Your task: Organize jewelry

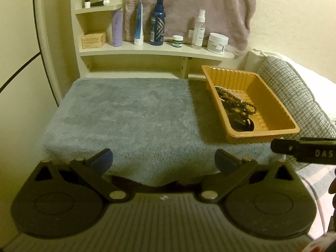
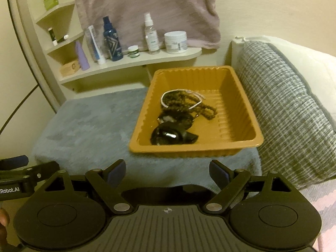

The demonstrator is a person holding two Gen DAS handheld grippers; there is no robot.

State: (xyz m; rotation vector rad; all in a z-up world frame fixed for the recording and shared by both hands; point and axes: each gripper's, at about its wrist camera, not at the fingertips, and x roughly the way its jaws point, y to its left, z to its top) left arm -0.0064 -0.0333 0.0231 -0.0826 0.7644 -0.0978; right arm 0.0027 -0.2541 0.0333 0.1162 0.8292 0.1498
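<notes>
Covering the tabletop: fluffy grey-blue towel (image 1: pixel 126 113). Sitting at its right edge: ribbed orange plastic tray (image 2: pixel 237 88). Lying tangled inside: dark brown beaded necklace (image 2: pixel 208 110), silver bangle (image 2: pixel 166 94), glossy black pieces (image 2: pixel 168 135). Hovering near, spread wide, pinching nothing: left claw (image 1: pixel 163 160), right claw (image 2: pixel 167 172).

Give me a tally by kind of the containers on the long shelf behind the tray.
Spray bottles: 2, dark blue and clear
Jars: 2, small green-banded and large white
Tubes: 2, purple and blue-and-white
Cardboard box: 1
Total: 7
</notes>
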